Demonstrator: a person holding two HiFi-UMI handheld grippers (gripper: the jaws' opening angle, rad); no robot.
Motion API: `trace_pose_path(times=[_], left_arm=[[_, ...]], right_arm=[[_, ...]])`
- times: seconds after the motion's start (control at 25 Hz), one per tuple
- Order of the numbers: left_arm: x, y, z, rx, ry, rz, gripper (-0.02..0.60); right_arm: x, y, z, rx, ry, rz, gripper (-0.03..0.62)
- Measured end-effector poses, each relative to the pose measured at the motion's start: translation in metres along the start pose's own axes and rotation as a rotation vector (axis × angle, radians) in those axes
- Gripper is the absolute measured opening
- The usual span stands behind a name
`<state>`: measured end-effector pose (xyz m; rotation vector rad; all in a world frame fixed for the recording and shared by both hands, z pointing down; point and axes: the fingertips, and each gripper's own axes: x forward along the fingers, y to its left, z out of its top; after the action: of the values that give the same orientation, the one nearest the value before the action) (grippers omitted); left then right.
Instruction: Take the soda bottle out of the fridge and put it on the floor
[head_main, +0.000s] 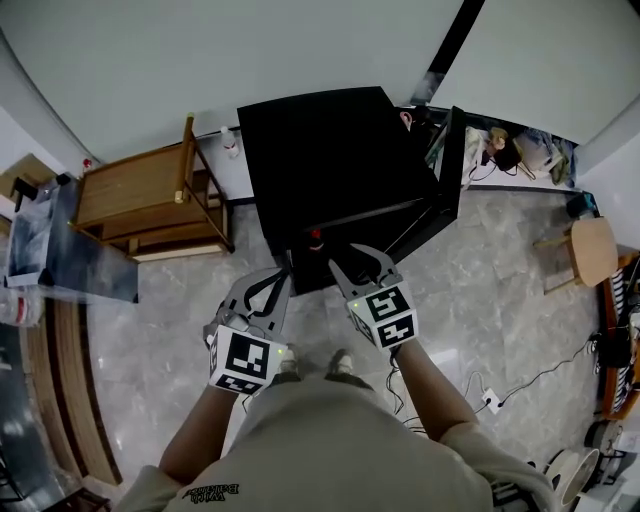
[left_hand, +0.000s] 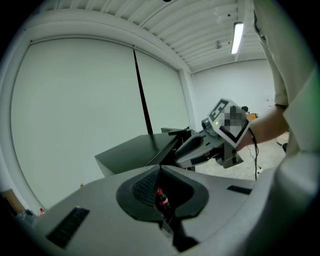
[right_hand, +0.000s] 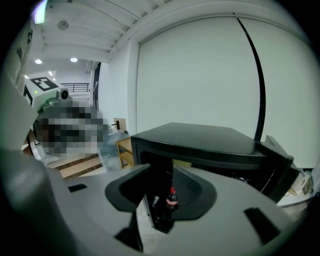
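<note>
The soda bottle (head_main: 316, 240), dark with a red cap and red label, stands upright inside the open black fridge (head_main: 330, 160), low at its front opening. It also shows in the left gripper view (left_hand: 161, 197) and the right gripper view (right_hand: 171, 199). The fridge door (head_main: 450, 170) is swung open to the right. My right gripper (head_main: 358, 260) is open, a short way in front of the bottle with nothing between its jaws (right_hand: 161, 167). My left gripper (head_main: 286, 270) hangs beside it, its tips touching and empty (left_hand: 160, 169).
A wooden rack (head_main: 150, 200) stands left of the fridge, and a glass-topped table (head_main: 60, 250) further left. A round wooden stool (head_main: 590, 250) is at the right. Cables and a socket strip (head_main: 490, 400) lie on the marble floor. The person's feet (head_main: 340, 362) are just behind the grippers.
</note>
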<state>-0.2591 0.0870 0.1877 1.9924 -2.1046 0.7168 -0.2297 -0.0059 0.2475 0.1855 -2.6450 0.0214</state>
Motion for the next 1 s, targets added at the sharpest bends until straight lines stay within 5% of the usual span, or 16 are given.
trace_pose_path(times=[0.48,1.0], left_arm=[[0.033,0.007,-0.012,-0.034,0.044,0.072,0.008],[0.047,-0.001,-0.029,-0.034,0.111,0.070,0.008]], right_arm=[[0.098,-0.024,-0.055,-0.071,0.053,0.061,0.152],[0.169,-0.036,-0.121,-0.098,0.176,0.073,0.152]])
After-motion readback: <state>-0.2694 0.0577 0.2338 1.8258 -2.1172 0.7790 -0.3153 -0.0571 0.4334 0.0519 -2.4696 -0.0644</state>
